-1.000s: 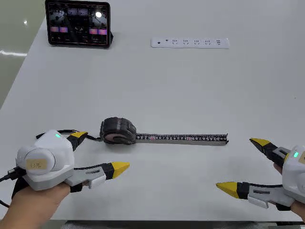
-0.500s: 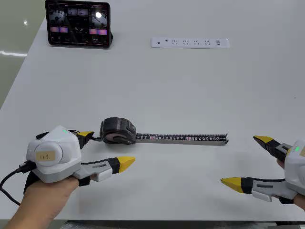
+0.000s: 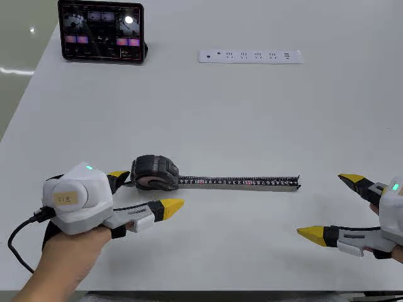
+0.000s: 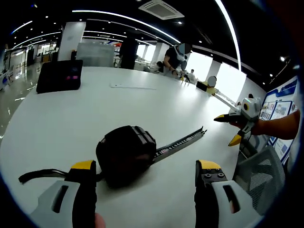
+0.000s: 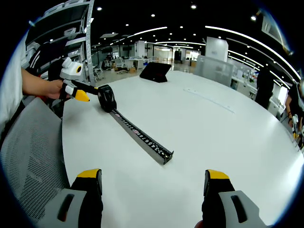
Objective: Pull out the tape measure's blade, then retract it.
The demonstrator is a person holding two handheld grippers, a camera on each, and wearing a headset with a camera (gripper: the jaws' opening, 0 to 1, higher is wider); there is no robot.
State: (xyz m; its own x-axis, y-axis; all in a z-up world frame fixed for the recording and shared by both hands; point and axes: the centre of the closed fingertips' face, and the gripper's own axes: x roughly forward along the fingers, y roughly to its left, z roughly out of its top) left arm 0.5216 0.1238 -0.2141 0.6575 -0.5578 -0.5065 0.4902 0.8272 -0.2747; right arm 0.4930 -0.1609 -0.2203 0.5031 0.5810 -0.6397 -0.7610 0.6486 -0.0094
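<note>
Small pale sticker [image 3: 63, 199] on the left gripper [image 3: 146, 189], its writing too faint to read. Printed scale along the blade [image 3: 239, 182], numerals too small to make out. Lit tiles on the tablet [image 3: 101, 30] at the far left of the white surface [image 3: 252, 113], nothing legible; white power strip [image 3: 250, 56] to its right.

Dark tape measure [image 3: 155, 173] lying on the surface, blade drawn out flat toward the right. Left fingers [image 3: 165, 207] released and spread wide, case just ahead of them and partly between the yellow tips; contact with the far tip cannot be told. Right gripper [image 3: 329, 205] likewise spread and grasping nothing, well apart from the blade's hooked end [image 5: 166, 157], to its right and nearer the person.
</note>
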